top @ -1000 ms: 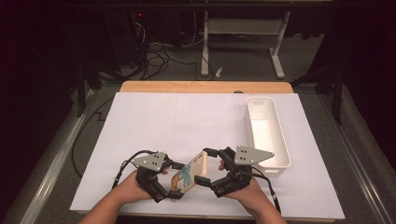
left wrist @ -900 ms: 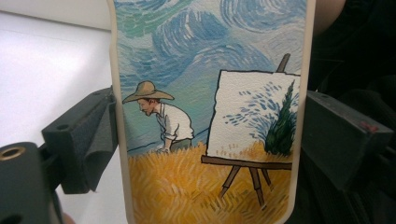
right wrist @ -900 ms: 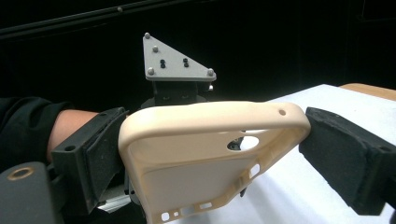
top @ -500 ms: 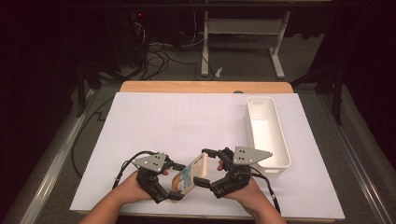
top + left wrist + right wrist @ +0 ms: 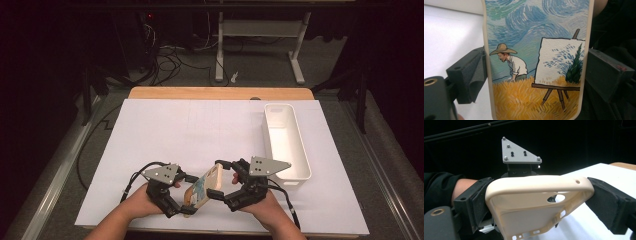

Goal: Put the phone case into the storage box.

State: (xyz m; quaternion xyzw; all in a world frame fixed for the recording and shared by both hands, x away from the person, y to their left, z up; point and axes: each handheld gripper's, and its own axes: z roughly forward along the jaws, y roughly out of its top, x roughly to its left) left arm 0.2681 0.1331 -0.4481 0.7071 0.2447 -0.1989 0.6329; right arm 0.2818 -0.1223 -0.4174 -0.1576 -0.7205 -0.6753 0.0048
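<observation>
Two black two-jaw grippers meet over the near edge of the white sheet-covered table [image 5: 165, 135], and both clamp the same cream-coloured plastic phone case [image 5: 202, 189] with a painted back. The case is held off the sheet, tilted up on one long edge, well to the near left of the long white rectangular plastic bin [image 5: 286, 145] that stands at the table's right side.

From the high view, the left gripper [image 5: 182, 202] takes the case's nearer, lower end, while the right gripper [image 5: 220, 182] takes the upper end, the one closer to the bin. Each gripper carries a grey three-cornered plate on top, and a hand wraps each gripper body from the near edge.

Along the left gripper's own view, the painted side of the case faces the camera: a figure in a straw hat bent over yellow wheat, an easel with a canvas, blue swirling sky above. The foam-padded jaws press against the case's two long cream rims, one on each side, so this gripper is closed narrow on the case.

Along the right gripper's view, the hollow cream inside of the case shows, with its camera cut-out and small side slots. The jaws pinch the rounded end from both sides, pads touching the rim, with the left gripper's grey plate just behind the case.
</observation>
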